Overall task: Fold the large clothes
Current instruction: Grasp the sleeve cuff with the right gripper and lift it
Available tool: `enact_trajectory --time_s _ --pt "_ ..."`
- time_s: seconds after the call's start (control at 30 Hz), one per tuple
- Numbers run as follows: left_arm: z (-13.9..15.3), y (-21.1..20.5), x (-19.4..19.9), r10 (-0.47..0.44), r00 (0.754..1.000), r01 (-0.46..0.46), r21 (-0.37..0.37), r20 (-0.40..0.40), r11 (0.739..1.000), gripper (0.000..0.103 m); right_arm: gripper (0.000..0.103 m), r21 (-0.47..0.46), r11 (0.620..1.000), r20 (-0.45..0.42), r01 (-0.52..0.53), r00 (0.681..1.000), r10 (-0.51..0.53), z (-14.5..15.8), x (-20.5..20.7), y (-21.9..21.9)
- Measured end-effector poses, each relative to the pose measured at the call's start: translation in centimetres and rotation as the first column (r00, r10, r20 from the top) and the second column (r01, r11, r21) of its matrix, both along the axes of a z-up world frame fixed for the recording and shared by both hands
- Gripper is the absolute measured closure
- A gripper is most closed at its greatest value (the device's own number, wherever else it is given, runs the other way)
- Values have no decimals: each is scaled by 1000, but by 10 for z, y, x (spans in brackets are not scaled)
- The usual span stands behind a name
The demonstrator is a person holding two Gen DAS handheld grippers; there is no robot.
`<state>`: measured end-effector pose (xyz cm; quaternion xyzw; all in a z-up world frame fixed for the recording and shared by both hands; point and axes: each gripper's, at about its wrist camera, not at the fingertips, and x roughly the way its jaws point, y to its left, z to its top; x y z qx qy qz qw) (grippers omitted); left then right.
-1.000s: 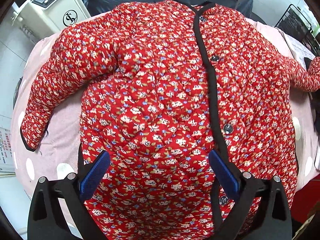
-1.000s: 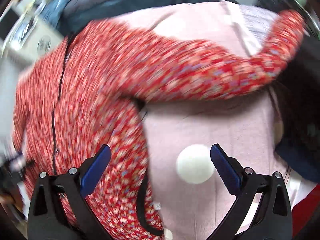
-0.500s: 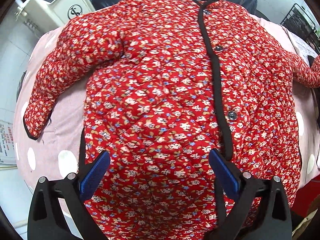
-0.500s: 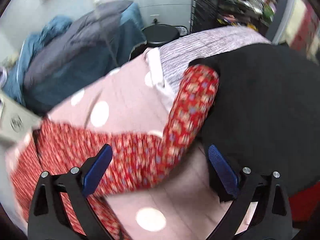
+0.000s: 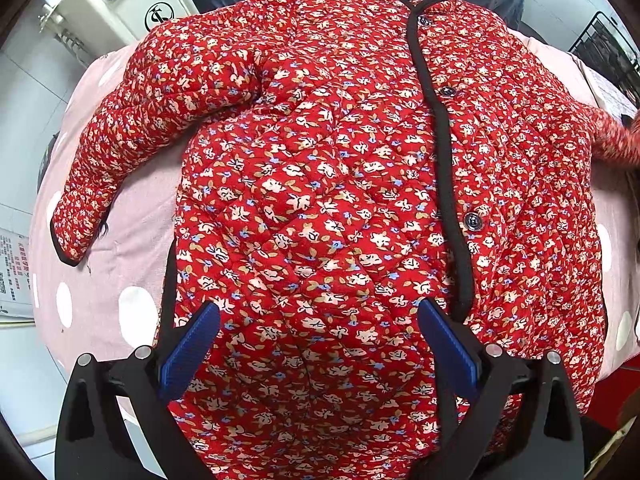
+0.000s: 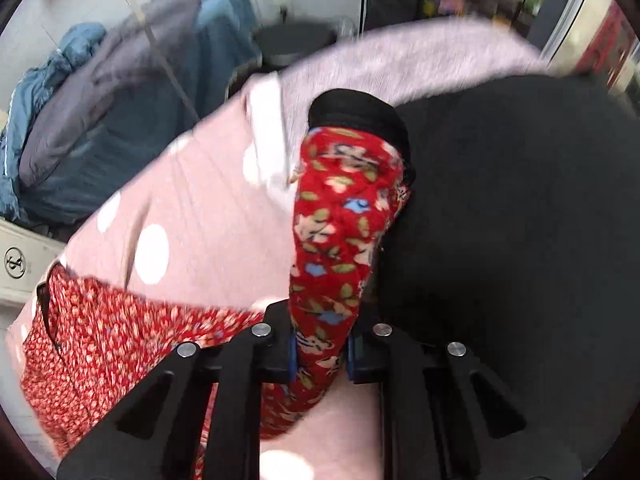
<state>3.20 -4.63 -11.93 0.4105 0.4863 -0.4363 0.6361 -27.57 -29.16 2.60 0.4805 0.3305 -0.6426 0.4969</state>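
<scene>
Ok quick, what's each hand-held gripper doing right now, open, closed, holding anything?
Left hand-held gripper: open above the red floral jacket, holding nothing.
Right hand-held gripper: closing on the jacket's sleeve.

- Your left gripper (image 5: 318,348) hovers with jaws wide over the jacket's (image 5: 320,200) hem.
- The jacket lies buttoned on the dotted pink sheet (image 5: 92,300).
</scene>
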Motion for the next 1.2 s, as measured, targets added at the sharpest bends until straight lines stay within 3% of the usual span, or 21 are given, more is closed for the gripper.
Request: enact_trajectory --time_s 0.17,0.23,0.4,0.53,0.73,0.87,0.93,1.03,1.2 --pt "0 -2 7 25 999 -25 -11 -23 1000 6 87 -259 966 -19 -22 1000 18 85 -26 4" --pt "-1 -4 6 23 999 -23 -12 -27 1000 6 87 -252 967 -17 -33 999 30 87 -25 2" --pt "-1 -7 1 6 1000 -6 -13 -22 1000 6 87 -164 985 -66 -48 997 38 45 -7 3" --pt "-1 -5 2 10 1000 -10 -4 -7 1000 6 86 -135 989 -88 -61 995 50 33 7 12" --pt "-6 1 28 87 995 -88 -22 -39 996 6 86 -196 967 -136 -162 981 137 60 57 3" --pt "-6 1 39 103 994 -105 -37 -46 994 6 86 -260 915 -159 -309 948 274 89 131 2" --pt "-5 0 42 108 993 -110 -47 -50 993 6 86 -279 875 -169 -395 917 360 99 176 5" --pt "-2 3 52 114 992 -117 -63 -51 991 6 86 -295 780 -180 -552 834 522 105 258 21" --pt "9 15 56 149 988 -152 -82 -38 985 6 86 -262 554 -185 -790 605 775 83 399 69"
